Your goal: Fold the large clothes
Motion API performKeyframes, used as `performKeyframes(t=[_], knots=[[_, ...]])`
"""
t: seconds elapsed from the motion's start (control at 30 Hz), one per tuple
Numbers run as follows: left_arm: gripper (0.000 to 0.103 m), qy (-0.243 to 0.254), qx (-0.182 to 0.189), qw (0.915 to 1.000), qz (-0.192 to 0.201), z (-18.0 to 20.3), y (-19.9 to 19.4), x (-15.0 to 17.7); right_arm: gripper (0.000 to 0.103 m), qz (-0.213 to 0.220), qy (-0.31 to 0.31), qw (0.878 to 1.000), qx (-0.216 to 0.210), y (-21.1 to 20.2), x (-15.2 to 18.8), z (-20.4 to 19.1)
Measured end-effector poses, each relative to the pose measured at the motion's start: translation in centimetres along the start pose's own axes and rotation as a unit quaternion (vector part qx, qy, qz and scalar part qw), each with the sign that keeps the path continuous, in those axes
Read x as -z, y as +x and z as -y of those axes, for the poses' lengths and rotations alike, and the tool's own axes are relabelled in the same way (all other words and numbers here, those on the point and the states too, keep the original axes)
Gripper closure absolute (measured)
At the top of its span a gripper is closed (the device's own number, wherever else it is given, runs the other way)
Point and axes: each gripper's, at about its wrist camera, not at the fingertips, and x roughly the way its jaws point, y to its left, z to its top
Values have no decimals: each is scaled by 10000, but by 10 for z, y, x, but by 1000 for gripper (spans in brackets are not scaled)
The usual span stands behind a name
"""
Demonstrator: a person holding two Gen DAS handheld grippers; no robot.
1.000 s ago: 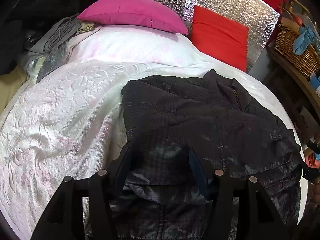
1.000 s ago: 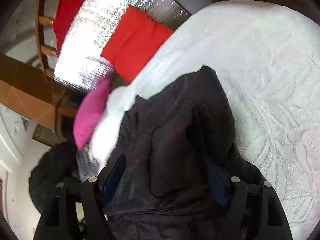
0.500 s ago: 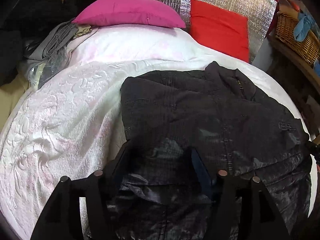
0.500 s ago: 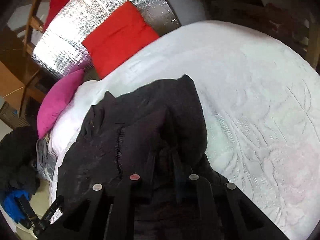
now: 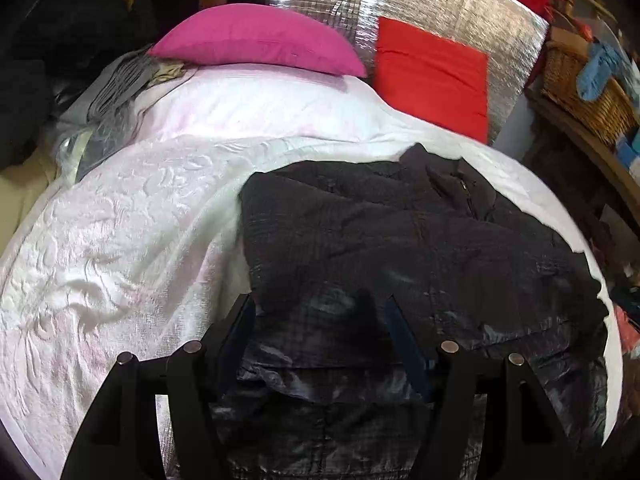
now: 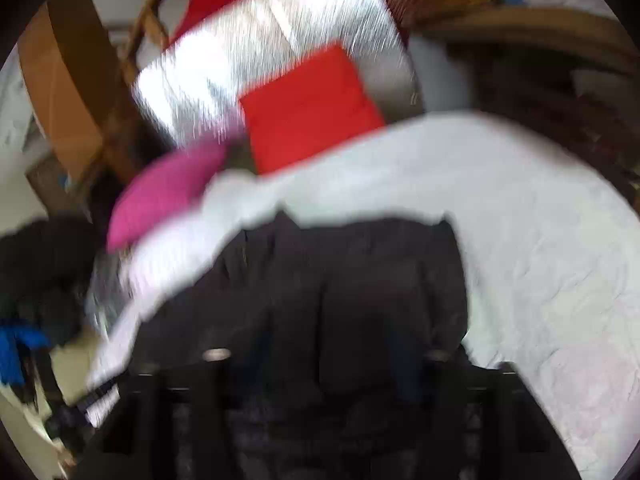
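We find the black jacket (image 5: 420, 248) lying on the white bedspread (image 5: 120, 240), filling the lower centre and right of the left wrist view. The left gripper (image 5: 320, 316) stands over its shiny lower part with jaws parted and just opening further, fabric between them; whether the pads press it we cannot tell. In the right wrist view (badly blurred) the right gripper (image 6: 328, 360) sits low in the frame over the jacket, jaws just reopening; its grip we cannot tell. A pink pillow (image 5: 260, 40) and red cushion (image 5: 432, 76) occupy the upper frame.
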Motion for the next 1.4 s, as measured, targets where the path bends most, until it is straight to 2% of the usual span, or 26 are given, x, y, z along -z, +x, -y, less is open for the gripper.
performKeyframes(t=[0.07, 0.13, 0.23, 0.27, 0.33, 0.4, 0.43, 0.47, 0.53, 0.57, 0.63, 0.7, 0.77, 0.87, 0.97, 1.13, 1.27, 1.4], knots=[[34, 114, -138, 9996, -202, 3, 10, 3, 68, -367, -34, 9988, 321, 16, 6, 5], [32, 232, -291, 9986, -388, 5, 19, 5, 67, -686, 76, 9970, 339, 28, 10, 13], [32, 255, -325, 9984, -374, 6, 19, 5, 67, -601, 177, 9979, 159, 15, 7, 16], [32, 224, -298, 9987, -339, 6, 16, 5, 64, -534, 206, 9983, 54, 8, 7, 15], [32, 140, -203, 9994, -256, 4, 8, 5, 63, -358, 197, 9989, -240, -8, 7, 12], [31, 31, 43, 9999, -88, 3, -2, 4, 39, -270, 87, 9992, -276, -15, 10, 10], [29, 17, 106, 9999, -69, 3, -2, 3, 22, -301, 52, 9994, -158, -13, 12, 9], [27, 47, 138, 9998, -100, 5, -1, 5, 21, -527, 22, 9986, -32, -4, 15, 9], [26, 236, -62, 9992, -303, 11, 8, 10, 23, -890, 11, 9960, 64, 10, 21, 13], [26, 396, -295, 9981, -376, 15, 13, 13, 26, -899, -18, 9959, 84, 10, 21, 12], [26, 473, -388, 9976, -324, 19, 10, 16, 28, -702, -73, 9975, 11, -10, 23, 10], [26, 361, -231, 9987, -277, 16, -1, 17, 28, -370, -40, 9987, -356, -42, 26, 9], [26, 194, 56, 9995, -249, 12, -17, 22, 28, -165, -72, 9984, -536, -68, 32, 11], [26, 90, 243, 9996, -123, 9, -40, 33, 28, -63, 4, 9977, -676, -101, 52, 22], [26, 138, 207, 9997, 83, 0, -64, 42, 28, -97, 65, 9975, -698, -125, 77, 36], [26, 168, 203, 9993, 247, -25, -98, 72, 28, -336, 159, 9977, -569, -159, 129, 69], [26, -19, 264, 9996, -30, -50, -111, 107, 28, -743, 370, 9948, -597, -165, 162, 92], [26, -468, 388, 9976, -336, -70, -121, 145, 28, -1103, 467, 9907, -648, -167, 193, 98]])
